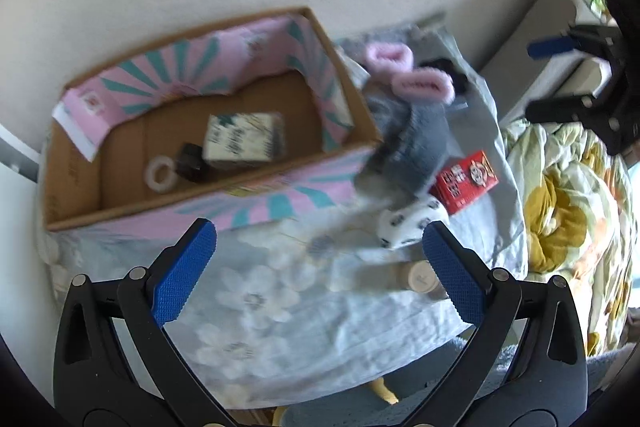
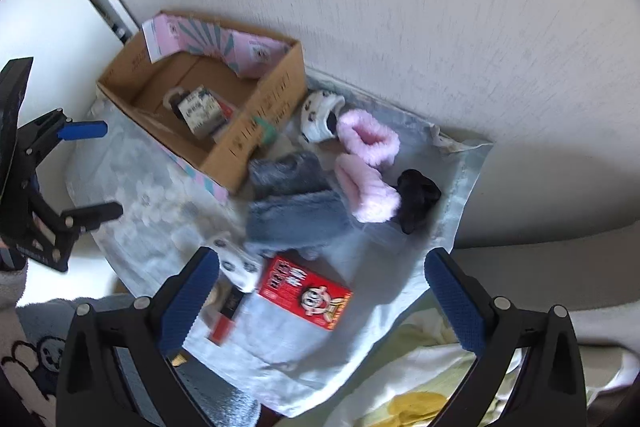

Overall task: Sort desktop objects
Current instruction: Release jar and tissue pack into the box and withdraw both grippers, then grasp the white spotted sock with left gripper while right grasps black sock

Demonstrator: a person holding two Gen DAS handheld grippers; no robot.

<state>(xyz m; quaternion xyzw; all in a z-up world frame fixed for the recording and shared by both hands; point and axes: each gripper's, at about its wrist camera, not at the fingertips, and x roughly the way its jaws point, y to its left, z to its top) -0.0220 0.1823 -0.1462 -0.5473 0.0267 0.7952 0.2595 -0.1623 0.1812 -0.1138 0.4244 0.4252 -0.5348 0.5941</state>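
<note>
A cardboard box (image 1: 172, 203) with pink and teal flaps stands on a pale floral cloth (image 1: 260, 307); inside lie a patterned carton (image 1: 244, 137), a dark bottle (image 1: 192, 163) and a white ring (image 1: 160, 173). Right of the box lie grey fuzzy socks (image 1: 412, 143), pink fuzzy socks (image 1: 416, 83), a red snack box (image 1: 464, 181), a white spotted sock (image 1: 408, 223) and a small round cream jar (image 1: 418, 277). My left gripper (image 1: 320, 267) hangs open above the cloth, holding nothing. My right gripper (image 2: 320, 299) is open over the red snack box (image 2: 304, 291), also holding nothing.
A black sock (image 2: 416, 197) and a second white spotted sock (image 2: 320, 115) lie by the wall. A red-and-black stick (image 2: 228, 319) rests near the cloth's front edge. Flowered bedding (image 1: 568, 219) lies to the right. The box (image 2: 256, 139) sits against the wall.
</note>
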